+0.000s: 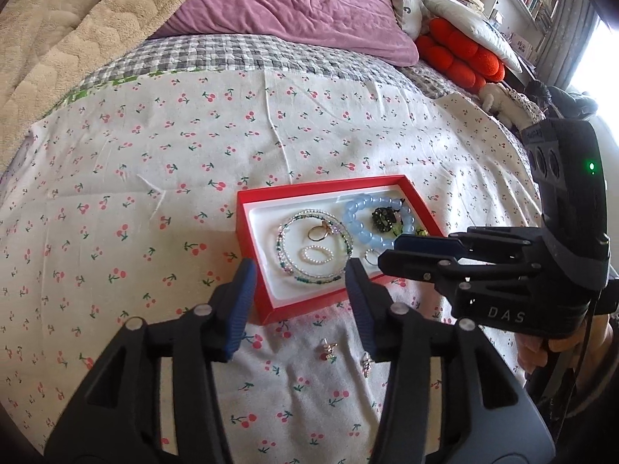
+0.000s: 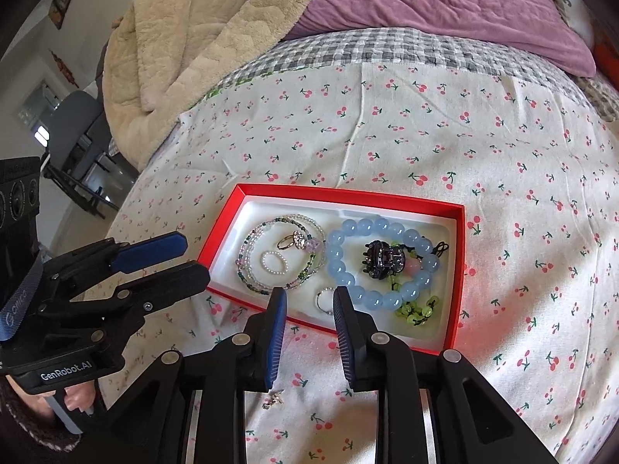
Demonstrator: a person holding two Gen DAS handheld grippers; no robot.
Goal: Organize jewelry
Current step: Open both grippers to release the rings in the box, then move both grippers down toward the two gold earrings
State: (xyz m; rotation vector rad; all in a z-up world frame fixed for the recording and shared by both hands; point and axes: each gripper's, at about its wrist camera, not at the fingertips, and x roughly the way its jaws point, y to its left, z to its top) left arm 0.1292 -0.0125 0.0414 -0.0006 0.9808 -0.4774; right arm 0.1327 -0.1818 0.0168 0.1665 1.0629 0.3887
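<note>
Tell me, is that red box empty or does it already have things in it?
Not empty. The red box holds a blue bead bracelet, a dark hair claw, a thin beaded strand and small rings. Two earrings lie outside it.

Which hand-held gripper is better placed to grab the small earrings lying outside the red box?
Probably left hand-held gripper: open, with both earrings between its fingers; right points into the red box.

bed (image 1: 162,162), cherry-print sheet | on it: red box (image 1: 253,266); two earrings (image 1: 328,349); beige blanket (image 1: 58,38)
</note>
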